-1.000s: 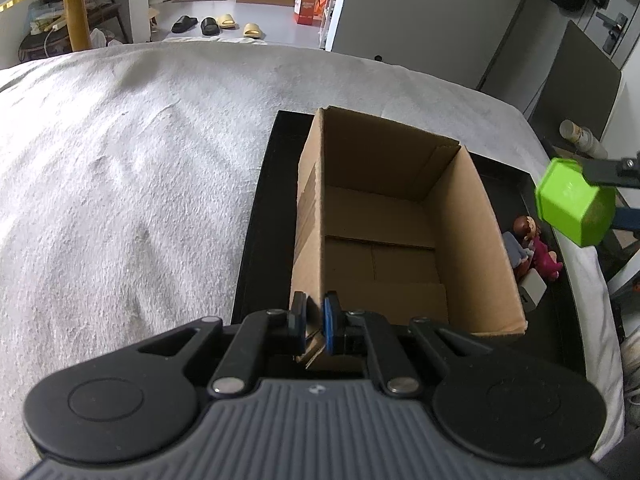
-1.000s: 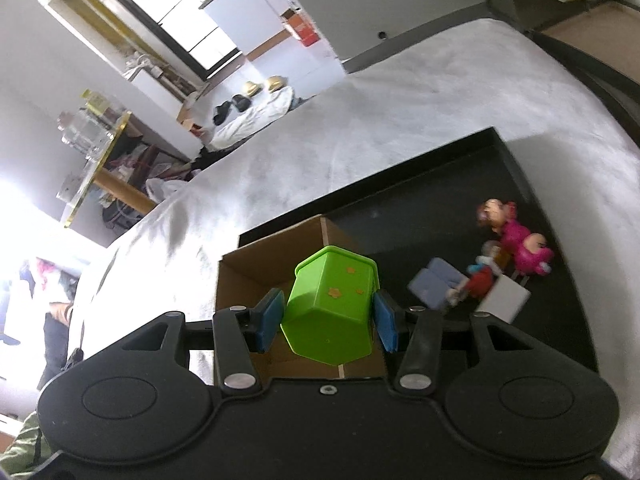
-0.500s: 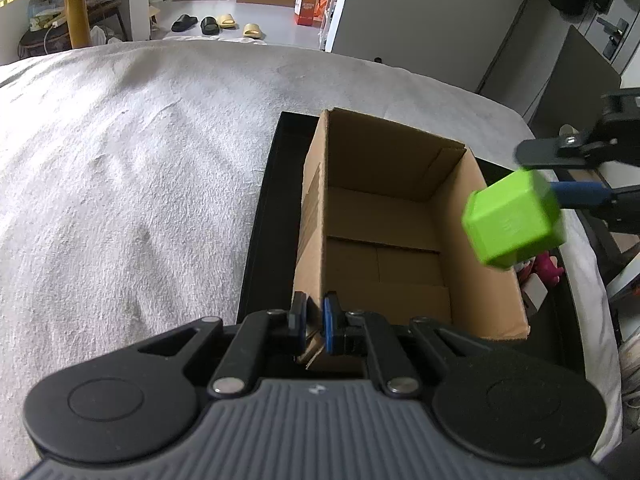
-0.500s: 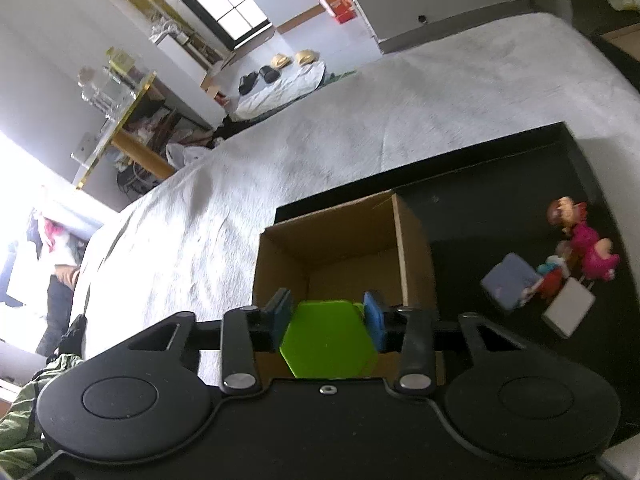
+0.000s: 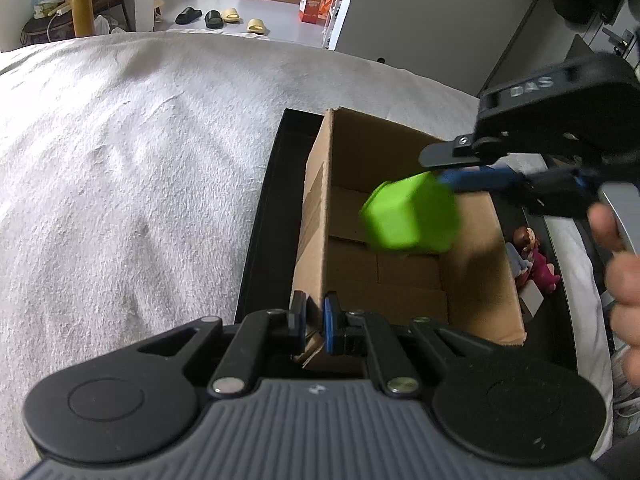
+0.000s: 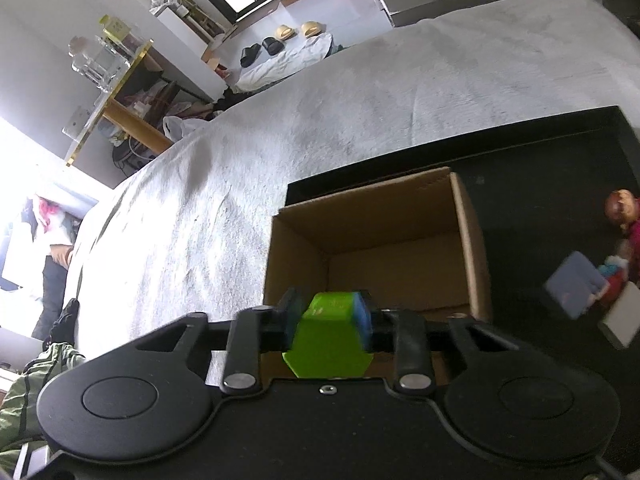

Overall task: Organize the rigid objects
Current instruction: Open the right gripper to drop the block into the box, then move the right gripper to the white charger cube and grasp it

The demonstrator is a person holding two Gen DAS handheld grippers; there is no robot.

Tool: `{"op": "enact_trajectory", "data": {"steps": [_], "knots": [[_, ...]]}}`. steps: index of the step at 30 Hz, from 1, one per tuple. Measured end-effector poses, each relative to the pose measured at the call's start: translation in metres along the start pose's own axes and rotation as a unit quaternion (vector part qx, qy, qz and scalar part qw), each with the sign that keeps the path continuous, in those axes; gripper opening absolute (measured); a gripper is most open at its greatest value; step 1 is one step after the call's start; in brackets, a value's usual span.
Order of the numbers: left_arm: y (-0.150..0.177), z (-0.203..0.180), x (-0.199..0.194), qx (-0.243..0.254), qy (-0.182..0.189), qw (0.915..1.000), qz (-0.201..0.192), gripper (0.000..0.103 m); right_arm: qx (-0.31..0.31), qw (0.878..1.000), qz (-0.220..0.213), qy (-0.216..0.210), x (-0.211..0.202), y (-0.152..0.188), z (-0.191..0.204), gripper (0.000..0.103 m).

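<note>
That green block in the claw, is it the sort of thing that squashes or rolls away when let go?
The green block probably stays stiff: its flat faces look undented between the right gripper pads. Being faceted, it likely settles rather than rolls inside the box. It seems light, hollow plastic, judging by its open rim.

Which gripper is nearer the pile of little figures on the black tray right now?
Right. The right gripper holds the green block over the cardboard box, beside the figures. The left gripper pinches the box's near-left corner, across the box from them.
</note>
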State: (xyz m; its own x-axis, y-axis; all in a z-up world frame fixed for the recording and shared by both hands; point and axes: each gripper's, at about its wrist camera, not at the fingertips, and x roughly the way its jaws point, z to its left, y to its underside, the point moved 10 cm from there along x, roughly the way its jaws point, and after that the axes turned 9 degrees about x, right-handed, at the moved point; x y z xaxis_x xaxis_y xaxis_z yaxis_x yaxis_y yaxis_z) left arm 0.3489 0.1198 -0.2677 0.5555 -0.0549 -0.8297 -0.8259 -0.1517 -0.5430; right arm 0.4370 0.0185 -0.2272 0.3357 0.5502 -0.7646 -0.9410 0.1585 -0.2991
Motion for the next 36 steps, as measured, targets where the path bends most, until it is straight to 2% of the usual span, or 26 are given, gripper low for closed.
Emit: {"op": "enact_trajectory", "data": {"steps": [7,17,22,26,32,36], "knots": [[-0.001,0.002,0.001,-0.005,0.001,1.0000,0.001,0.008,-0.004,1.000,-0.004,-0.010,0.002,-0.008,0.011,0.017],[-0.002,0.001,0.003,-0.006,-0.002,1.0000,0.001,0.008,0.001,1.000,-0.010,-0.002,-0.022,-0.006,-0.003,0.022],[-0.004,0.004,0.003,-0.014,0.001,0.9999,0.002,0.008,-0.005,1.000,-0.013,0.011,-0.037,-0.003,-0.017,0.029],[-0.004,0.005,0.003,-0.016,0.000,0.9999,0.002,0.008,-0.007,1.000,-0.016,0.020,-0.051,0.001,-0.031,0.042],[-0.004,0.004,0.003,-0.014,-0.006,0.9999,0.001,0.008,0.001,0.999,-0.025,0.033,-0.072,0.002,-0.059,0.051],[-0.003,0.005,0.003,-0.015,-0.010,0.9998,0.000,0.008,0.015,0.998,-0.034,0.047,-0.083,0.000,-0.085,0.052]]}}
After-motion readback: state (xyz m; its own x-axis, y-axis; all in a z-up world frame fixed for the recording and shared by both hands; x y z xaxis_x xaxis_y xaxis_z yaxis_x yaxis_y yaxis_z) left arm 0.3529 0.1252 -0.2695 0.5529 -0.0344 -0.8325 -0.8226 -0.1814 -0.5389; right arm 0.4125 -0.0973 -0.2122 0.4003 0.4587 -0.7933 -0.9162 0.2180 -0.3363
